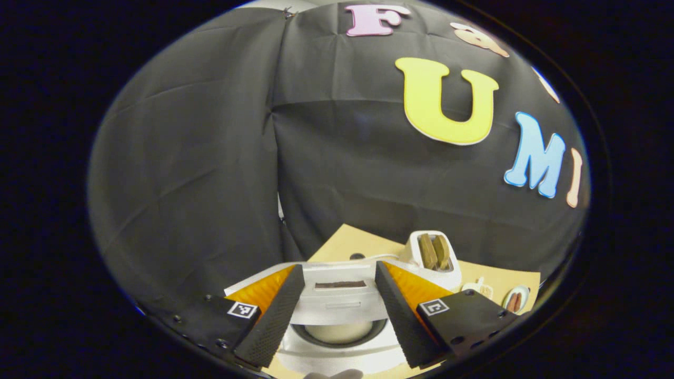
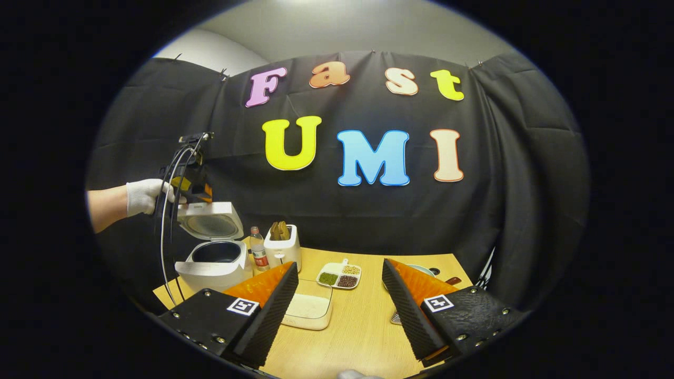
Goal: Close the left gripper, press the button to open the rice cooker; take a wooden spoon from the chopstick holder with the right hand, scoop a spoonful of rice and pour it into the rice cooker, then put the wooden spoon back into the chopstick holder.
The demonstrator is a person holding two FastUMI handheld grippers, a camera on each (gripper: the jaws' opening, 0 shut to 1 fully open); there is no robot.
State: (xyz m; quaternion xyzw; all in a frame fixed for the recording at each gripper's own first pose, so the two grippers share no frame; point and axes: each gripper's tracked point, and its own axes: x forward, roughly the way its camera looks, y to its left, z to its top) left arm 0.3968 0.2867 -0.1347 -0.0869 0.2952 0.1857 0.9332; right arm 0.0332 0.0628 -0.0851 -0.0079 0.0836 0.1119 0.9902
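In the left gripper view, the left gripper [image 1: 337, 316] stands with its jaws wide apart and nothing between them, hanging above the white plastic rice cooker [image 1: 342, 337]; the cooker's lid [image 1: 339, 297] is already swung up, and the pale inner pot [image 1: 339, 331] shows through the gap between the fingers; behind it on the light wooden table [image 1: 363, 245] stands the white box-shaped chopstick holder [image 1: 432, 258] with brown wooden spoon handles [image 1: 434, 251] poking out of its top; the risk here, as I judge it, is that this gripper lingers over the raised lid and knocks it down again, or sits in the way of the pour.

In the right gripper view, the right gripper [image 2: 339, 310] is likewise spread wide and empty, low over the table; the open cooker sits at the far left with a gloved hand [image 2: 145, 196] holding the other gripper just above its lid; the chopstick holder [image 2: 281, 247] is just beside the cooker, with a small clear bottle [image 2: 257, 247] wedged between them; a shallow white tray of rice [image 2: 310, 308] lies near the right gripper's own fingers, and a divided white dish of coloured grains [image 2: 339, 276] is a little farther back; reaching for a spoon could topple the bottle or tip the holder; a loose pinch on a thin handle may let the spoon twist and spill rice.
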